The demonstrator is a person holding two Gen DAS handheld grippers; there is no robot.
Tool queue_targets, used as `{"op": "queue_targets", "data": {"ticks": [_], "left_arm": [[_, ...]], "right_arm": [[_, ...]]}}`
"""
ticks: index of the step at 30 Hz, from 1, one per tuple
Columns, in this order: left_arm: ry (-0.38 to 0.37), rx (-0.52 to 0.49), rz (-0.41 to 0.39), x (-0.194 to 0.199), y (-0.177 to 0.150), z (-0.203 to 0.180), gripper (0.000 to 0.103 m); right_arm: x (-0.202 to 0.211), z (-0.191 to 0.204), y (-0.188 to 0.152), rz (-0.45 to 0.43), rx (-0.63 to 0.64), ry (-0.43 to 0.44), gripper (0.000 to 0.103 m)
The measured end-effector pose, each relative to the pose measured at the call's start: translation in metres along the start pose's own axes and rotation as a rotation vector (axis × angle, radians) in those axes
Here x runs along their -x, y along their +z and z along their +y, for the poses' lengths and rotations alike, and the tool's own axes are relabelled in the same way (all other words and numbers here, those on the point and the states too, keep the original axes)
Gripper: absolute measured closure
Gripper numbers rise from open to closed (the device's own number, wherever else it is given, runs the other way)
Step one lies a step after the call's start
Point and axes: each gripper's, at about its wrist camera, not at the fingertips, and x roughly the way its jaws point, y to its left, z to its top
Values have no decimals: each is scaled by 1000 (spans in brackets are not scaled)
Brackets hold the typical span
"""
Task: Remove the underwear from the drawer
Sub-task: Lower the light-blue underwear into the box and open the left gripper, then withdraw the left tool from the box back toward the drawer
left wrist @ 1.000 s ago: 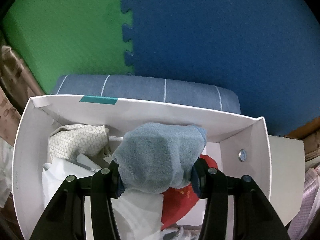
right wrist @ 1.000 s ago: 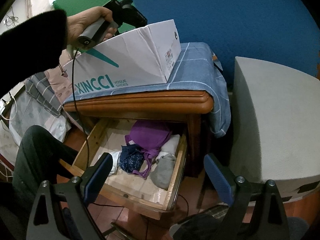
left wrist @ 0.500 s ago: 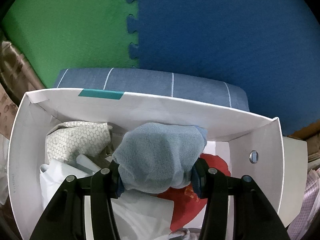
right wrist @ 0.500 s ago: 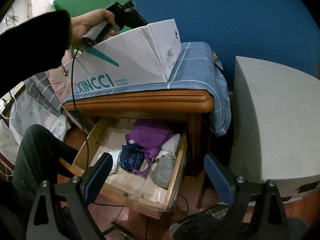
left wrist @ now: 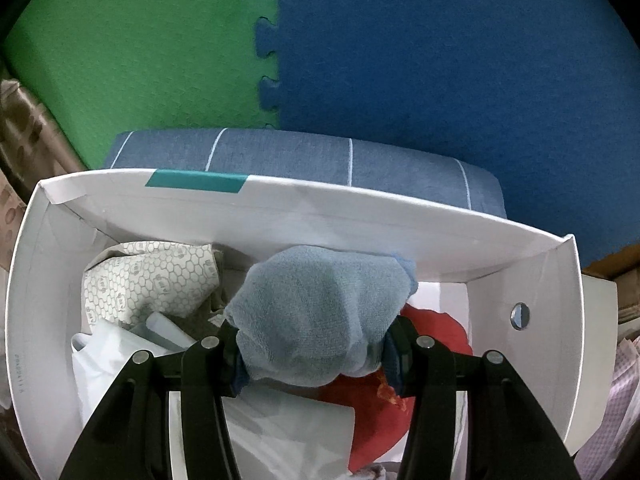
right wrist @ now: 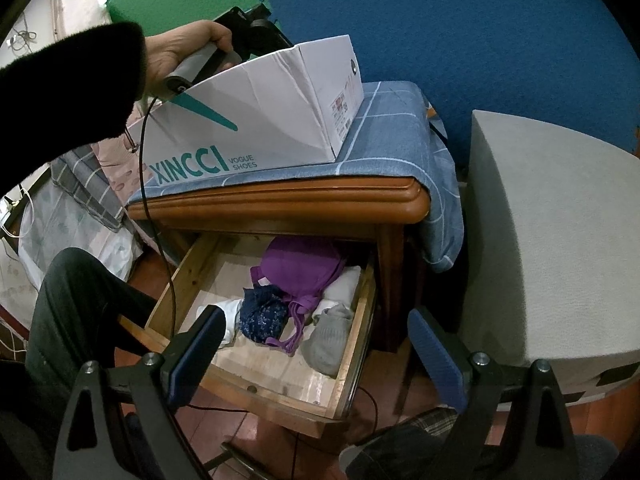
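My left gripper is shut on a bundled light blue underwear, held just inside the white shoe box. In the box lie a red garment, a honeycomb-patterned cloth and white pieces. In the right wrist view the open wooden drawer holds a purple bra, a dark blue patterned piece, a grey sock and white items. My right gripper stands open in front of the drawer, holding nothing. A hand holds the left gripper's handle over the box.
The box sits on a blue checked cloth over a wooden nightstand. A grey upholstered block stands to the right. Green and blue foam mats cover the wall behind. A person's dark-trousered leg is left of the drawer.
The left gripper with the blue underwear has shifted slightly, sinking a little deeper toward the box's far wall. The right gripper has stayed still.
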Motion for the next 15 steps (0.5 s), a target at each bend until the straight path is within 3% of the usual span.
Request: {"op": "queue_targets", "data": {"ticks": [7, 8, 10, 13, 15], "left_arm": [[0, 7, 12, -4, -1, 0, 53], [-1, 9, 17, -6, -1, 1, 50], [0, 12, 26, -8, 0, 2, 35], [-6, 18, 9, 3, -2, 5, 28], [-68, 20, -4, 24, -5, 12, 22]], "right_arm": [[0, 0, 1, 1, 1, 0, 8], [0, 0, 1, 1, 2, 0, 8], [0, 0, 1, -2, 0, 2, 8], [-1, -3, 1, 1, -11, -1, 8], [-1, -4, 0, 6, -14, -8, 8]]}}
